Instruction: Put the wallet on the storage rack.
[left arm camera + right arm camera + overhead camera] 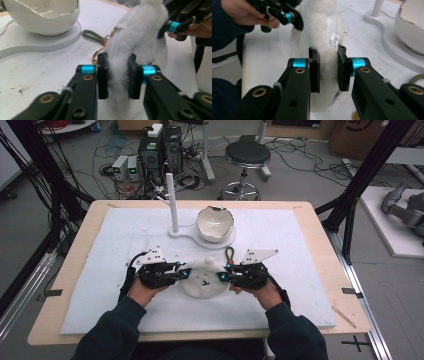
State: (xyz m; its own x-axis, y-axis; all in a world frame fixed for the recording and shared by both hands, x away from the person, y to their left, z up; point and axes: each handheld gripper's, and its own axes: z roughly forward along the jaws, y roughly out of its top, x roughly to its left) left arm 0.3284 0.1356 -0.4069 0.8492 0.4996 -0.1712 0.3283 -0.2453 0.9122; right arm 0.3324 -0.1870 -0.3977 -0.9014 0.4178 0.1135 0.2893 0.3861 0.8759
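Both sleeves (116, 332) are dark navy, reaching to the wrists. The left gripper (117, 76) and right gripper (329, 72) look alike: black linkage arms with brass-coloured pivot rings, bright blue collars behind flat black pads (102, 75), and dark hex screws set lower down. Each carries a pale grey three-cornered plate (258, 255) dotted with small holes, and a black cable (125, 279) trails off the left one.

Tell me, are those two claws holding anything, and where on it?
Yes. Both hold the white furry pouch: the left gripper pinches one edge, the right gripper the opposite edge, near the zip pull.
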